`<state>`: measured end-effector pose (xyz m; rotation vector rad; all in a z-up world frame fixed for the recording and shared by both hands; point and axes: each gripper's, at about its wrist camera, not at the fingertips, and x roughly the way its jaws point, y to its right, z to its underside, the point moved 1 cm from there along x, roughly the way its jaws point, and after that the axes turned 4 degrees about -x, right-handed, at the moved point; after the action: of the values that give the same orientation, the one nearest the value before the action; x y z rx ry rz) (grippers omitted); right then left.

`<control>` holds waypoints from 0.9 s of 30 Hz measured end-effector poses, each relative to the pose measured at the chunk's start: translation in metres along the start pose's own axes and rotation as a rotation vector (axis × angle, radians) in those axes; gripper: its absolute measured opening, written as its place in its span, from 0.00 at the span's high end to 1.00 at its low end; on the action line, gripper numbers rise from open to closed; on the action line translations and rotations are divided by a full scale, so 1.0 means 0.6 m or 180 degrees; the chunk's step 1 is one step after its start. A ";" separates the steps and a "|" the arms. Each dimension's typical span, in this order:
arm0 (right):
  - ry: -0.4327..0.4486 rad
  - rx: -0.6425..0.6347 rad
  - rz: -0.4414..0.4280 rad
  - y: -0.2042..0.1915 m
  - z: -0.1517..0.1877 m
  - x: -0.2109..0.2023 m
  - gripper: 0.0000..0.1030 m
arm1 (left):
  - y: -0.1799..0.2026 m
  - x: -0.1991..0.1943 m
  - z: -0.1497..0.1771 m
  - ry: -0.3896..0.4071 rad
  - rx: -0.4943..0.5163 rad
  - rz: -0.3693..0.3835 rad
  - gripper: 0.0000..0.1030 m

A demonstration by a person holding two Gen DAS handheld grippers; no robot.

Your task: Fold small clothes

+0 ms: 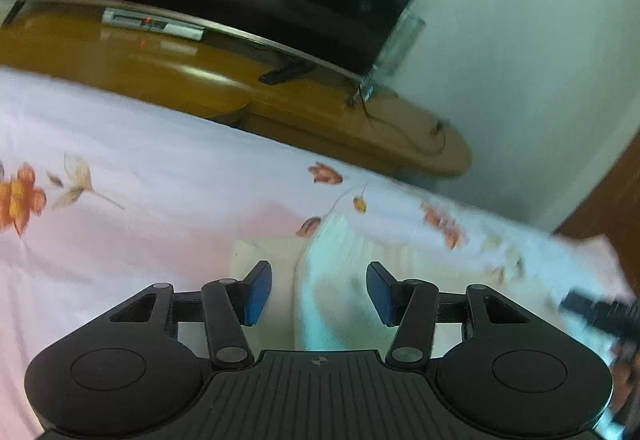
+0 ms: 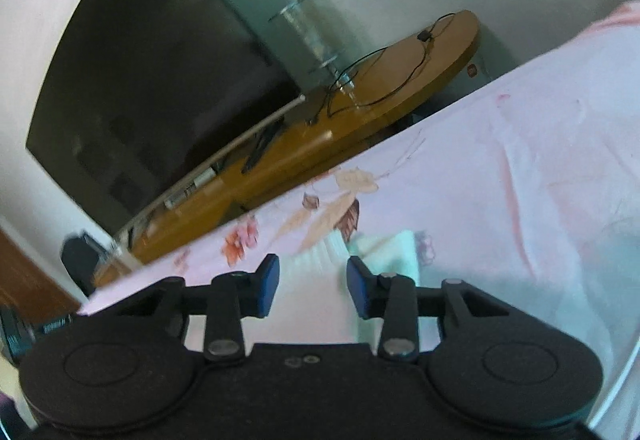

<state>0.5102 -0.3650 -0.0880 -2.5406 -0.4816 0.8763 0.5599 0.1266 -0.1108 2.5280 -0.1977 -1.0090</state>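
Note:
A small pale garment, cream and mint green (image 1: 340,280), lies on a pink floral bedsheet (image 1: 120,159). My left gripper (image 1: 319,294) is open just above it, blue pads either side of the mint part, holding nothing. In the right wrist view the same garment (image 2: 384,252) lies just ahead of my right gripper (image 2: 312,290), which is open and empty over the cream part. The frames are blurred. The other gripper shows as a dark blur at the right edge of the left wrist view (image 1: 600,314).
A wooden TV stand (image 1: 280,107) runs along the far edge of the bed, with a large dark TV (image 2: 152,79), cables (image 2: 384,79) and a glass piece (image 2: 312,35) on it. A white wall (image 1: 520,59) stands behind. The bedsheet (image 2: 520,159) spreads to the right.

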 end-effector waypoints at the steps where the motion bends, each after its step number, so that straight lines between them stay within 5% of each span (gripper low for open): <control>1: -0.0020 -0.0036 0.0035 -0.001 -0.001 0.005 0.64 | 0.006 0.004 0.001 -0.0040 0.0097 -0.0037 0.49; 5: -0.0127 -0.0205 0.0163 -0.012 -0.003 0.030 0.68 | 0.025 0.010 0.008 -0.0101 0.0405 -0.0163 0.53; 6: -0.0178 -0.0283 0.0223 -0.016 -0.002 0.037 0.71 | 0.028 0.008 0.005 -0.0097 0.0466 -0.0189 0.76; 7: -0.0254 -0.0370 0.0320 -0.021 0.001 0.043 0.79 | 0.031 0.007 0.006 -0.0100 0.0497 -0.0220 0.88; 9: -0.0314 -0.0496 0.0465 -0.026 0.005 0.051 0.91 | 0.030 0.000 0.007 -0.0008 0.0495 -0.0224 0.95; 13: -0.0055 -0.0597 0.0514 -0.031 0.004 0.024 0.97 | 0.029 -0.029 0.003 0.0347 0.0502 -0.0092 0.95; 16: 0.0126 -0.0687 0.0557 -0.030 0.001 0.005 0.97 | 0.028 -0.011 0.010 0.0161 0.0541 -0.0155 0.95; 18: -0.0008 -0.0656 0.0638 -0.018 0.003 0.020 0.97 | 0.028 0.005 0.022 0.0063 0.0631 -0.0239 0.95; 20: -0.0229 -0.0607 0.0688 -0.006 0.012 0.044 0.95 | 0.029 0.000 0.019 0.0057 0.0624 -0.0269 0.90; 21: -0.0194 -0.0611 0.0663 -0.007 0.013 0.040 0.94 | 0.030 -0.008 0.016 0.0059 0.0590 -0.0306 0.75; 22: -0.0179 -0.0565 0.0653 -0.009 0.011 0.032 0.88 | 0.030 -0.020 0.017 0.0095 0.0575 -0.0342 0.46; 23: -0.0135 -0.0512 0.0593 -0.011 0.010 0.021 0.76 | 0.030 -0.041 0.019 0.0199 0.0578 -0.0343 0.30; 24: -0.0058 -0.0476 0.0522 -0.015 0.011 0.000 0.76 | 0.029 -0.073 0.025 0.0374 0.0584 -0.0286 0.18; 27: -0.0047 -0.0402 0.0394 -0.025 0.034 -0.058 0.78 | 0.011 -0.143 0.055 0.0422 0.0494 -0.0082 0.18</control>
<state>0.4688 -0.3619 -0.0778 -2.7053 -0.3989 0.9363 0.4749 0.1336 -0.0759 2.7333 -0.2128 -0.8614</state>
